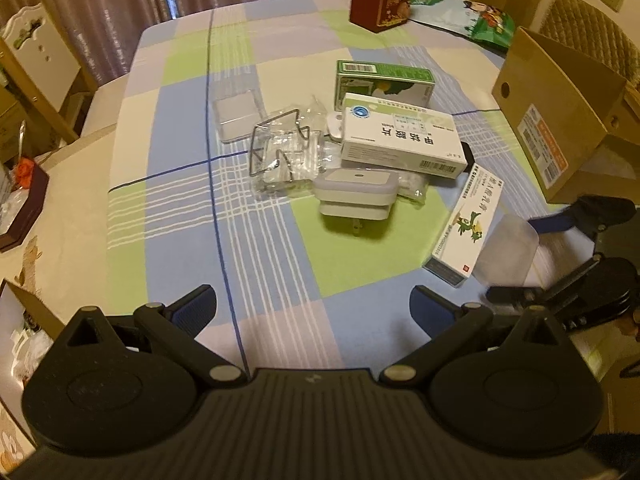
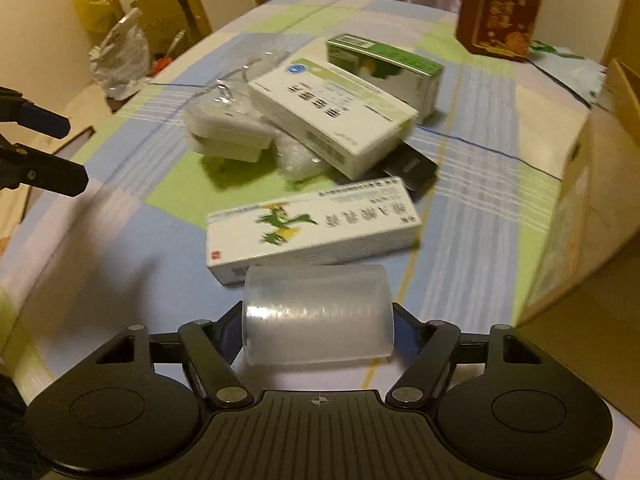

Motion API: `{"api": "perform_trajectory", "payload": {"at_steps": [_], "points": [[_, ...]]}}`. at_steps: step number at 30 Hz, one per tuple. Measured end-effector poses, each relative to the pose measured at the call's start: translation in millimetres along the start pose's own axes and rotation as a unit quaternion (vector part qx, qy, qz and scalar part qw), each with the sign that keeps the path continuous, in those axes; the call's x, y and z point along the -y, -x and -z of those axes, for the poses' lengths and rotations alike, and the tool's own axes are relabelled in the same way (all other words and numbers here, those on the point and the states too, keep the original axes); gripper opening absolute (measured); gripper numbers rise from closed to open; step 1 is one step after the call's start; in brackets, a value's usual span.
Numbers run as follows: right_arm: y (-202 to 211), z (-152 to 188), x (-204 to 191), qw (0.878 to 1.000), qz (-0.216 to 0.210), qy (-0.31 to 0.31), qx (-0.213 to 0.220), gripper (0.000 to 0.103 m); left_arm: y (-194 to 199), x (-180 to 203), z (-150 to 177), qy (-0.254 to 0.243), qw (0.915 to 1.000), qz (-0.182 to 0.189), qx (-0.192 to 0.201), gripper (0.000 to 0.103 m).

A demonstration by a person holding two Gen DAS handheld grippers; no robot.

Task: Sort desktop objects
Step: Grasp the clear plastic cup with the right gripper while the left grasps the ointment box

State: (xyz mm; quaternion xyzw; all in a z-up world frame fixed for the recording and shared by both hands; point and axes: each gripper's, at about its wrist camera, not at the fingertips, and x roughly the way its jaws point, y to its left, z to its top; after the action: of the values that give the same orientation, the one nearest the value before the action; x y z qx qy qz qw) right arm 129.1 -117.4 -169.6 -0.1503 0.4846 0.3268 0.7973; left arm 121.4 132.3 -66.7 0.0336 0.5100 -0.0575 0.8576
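Gripping a cloudy plastic cup (image 2: pixel 316 300) with the right gripper (image 2: pixel 319 322), one of the fingers (image 2: pixel 232 330) against each end, so holding it endwise and not round the belly. Keeping the cup's long axis lying crosswise, from finger to finger, square to the way the gripper is pointing. Not showing clearly whether the cup is resting on the worktop (image 1: pixel 180 220) or hanging just above it.

Looking past the cup to a long medicine box (image 2: pixel 312 228) just beyond, lying crosswise too and near enough to be knocked on a forward push. Seeing further out a heap of a white box (image 2: pixel 332 116), a green box (image 2: pixel 384 64) and a plug adapter (image 2: pixel 228 132), well clear of the cup.

Keeping the left gripper (image 1: pixel 312 304) spread wide and empty, hovering over bare cloth on the near side of the heap.

Judging the cardboard box (image 1: pixel 560 120) on the right edge to be the likely place for the cup, it being on the right hand's own side and much nearer that hand than the left. Needing, then, a lift and a swing rightward, away from the medicine box.
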Motion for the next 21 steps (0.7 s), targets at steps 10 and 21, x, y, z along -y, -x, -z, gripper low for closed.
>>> {"api": "perform_trajectory", "payload": {"at_steps": [10, 21], "points": [[66.4, 49.9, 47.5, 0.985, 0.039, -0.167, 0.015, 0.072, -20.8, 30.8, -7.2, -0.057, 0.9951, 0.081, -0.002, 0.090], [125.2, 83.0, 95.3, 0.973, 0.051, -0.224, 0.027, 0.072, -72.3, 115.7, -43.3, -0.146, 0.9837, 0.104, -0.010, 0.080]]}}
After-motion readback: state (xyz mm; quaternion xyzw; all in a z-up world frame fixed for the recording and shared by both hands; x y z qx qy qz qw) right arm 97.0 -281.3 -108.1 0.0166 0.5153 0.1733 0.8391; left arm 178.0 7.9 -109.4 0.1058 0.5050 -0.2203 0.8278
